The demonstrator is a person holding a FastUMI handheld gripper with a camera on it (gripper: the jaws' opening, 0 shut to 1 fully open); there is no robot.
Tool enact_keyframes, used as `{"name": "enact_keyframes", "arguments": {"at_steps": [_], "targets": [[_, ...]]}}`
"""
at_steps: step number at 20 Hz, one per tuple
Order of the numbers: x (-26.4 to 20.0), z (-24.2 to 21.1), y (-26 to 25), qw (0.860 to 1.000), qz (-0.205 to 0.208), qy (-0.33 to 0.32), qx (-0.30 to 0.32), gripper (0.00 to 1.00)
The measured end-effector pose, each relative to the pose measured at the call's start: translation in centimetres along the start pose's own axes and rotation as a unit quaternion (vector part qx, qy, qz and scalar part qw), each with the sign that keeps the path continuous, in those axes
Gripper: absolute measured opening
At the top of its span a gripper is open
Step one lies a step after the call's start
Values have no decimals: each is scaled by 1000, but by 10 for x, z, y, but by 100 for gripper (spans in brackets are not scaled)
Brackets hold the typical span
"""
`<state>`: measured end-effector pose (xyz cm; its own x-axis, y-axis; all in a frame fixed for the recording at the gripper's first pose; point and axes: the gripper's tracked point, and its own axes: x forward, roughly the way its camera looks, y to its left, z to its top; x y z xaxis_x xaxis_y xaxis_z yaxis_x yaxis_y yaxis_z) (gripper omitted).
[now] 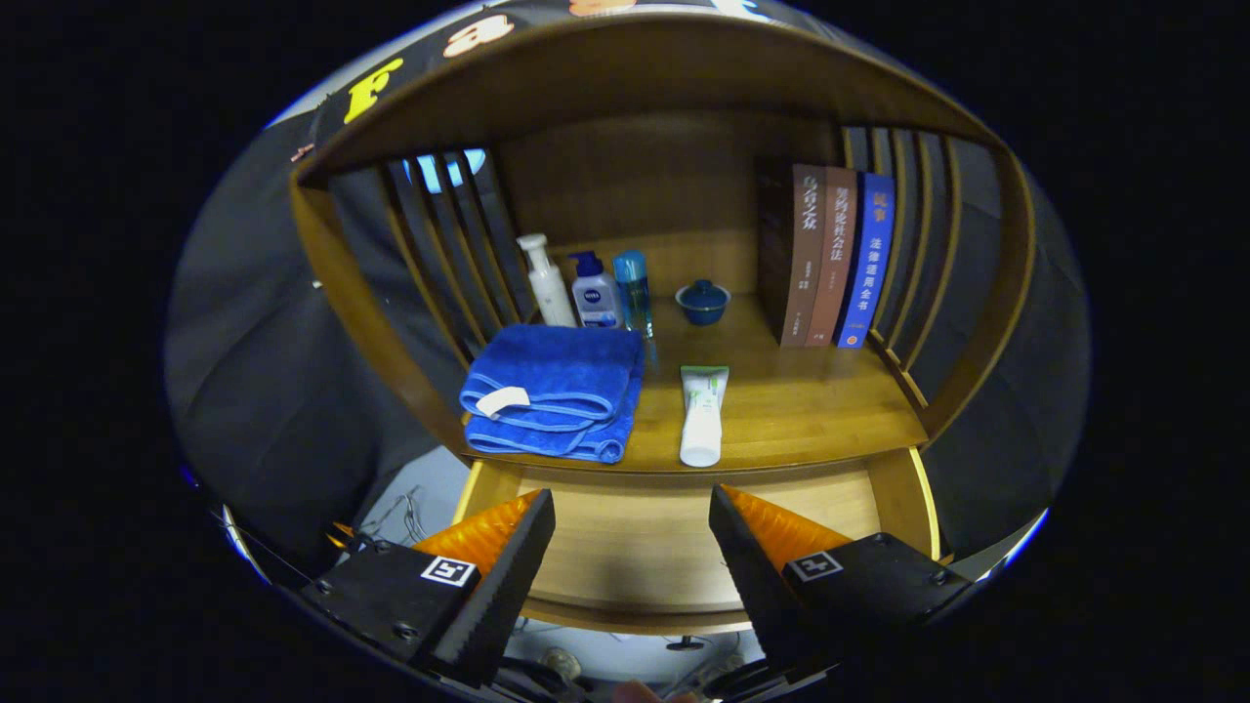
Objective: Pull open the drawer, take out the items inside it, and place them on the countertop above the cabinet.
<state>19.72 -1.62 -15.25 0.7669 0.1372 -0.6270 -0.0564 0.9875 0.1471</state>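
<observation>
With the drawer (684, 547) at lower centre open and seemingly bare, the gripper (633, 547) hung above it, jaws apart and holding nothing, best withdrawn clear of the tube (702, 414) and towel (552, 391) on the surface (811, 405).

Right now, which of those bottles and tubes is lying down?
The white tube, flat on the countertop beside the blue towel; the three bottles behind stand upright.

Gripper (631, 547) level, jaws spread wide, nothing between them
</observation>
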Motion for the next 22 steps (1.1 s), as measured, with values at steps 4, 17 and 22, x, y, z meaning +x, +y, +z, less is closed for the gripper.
{"name": "enact_keyframes", "arguments": {"at_steps": [4, 17, 22], "targets": [[-45, -10, 0, 994, 11, -105, 8, 99], [-74, -139, -21, 957, -44, -281, -52, 99], [-33, -190, -44, 963, -59, -259, -47, 99]]}}
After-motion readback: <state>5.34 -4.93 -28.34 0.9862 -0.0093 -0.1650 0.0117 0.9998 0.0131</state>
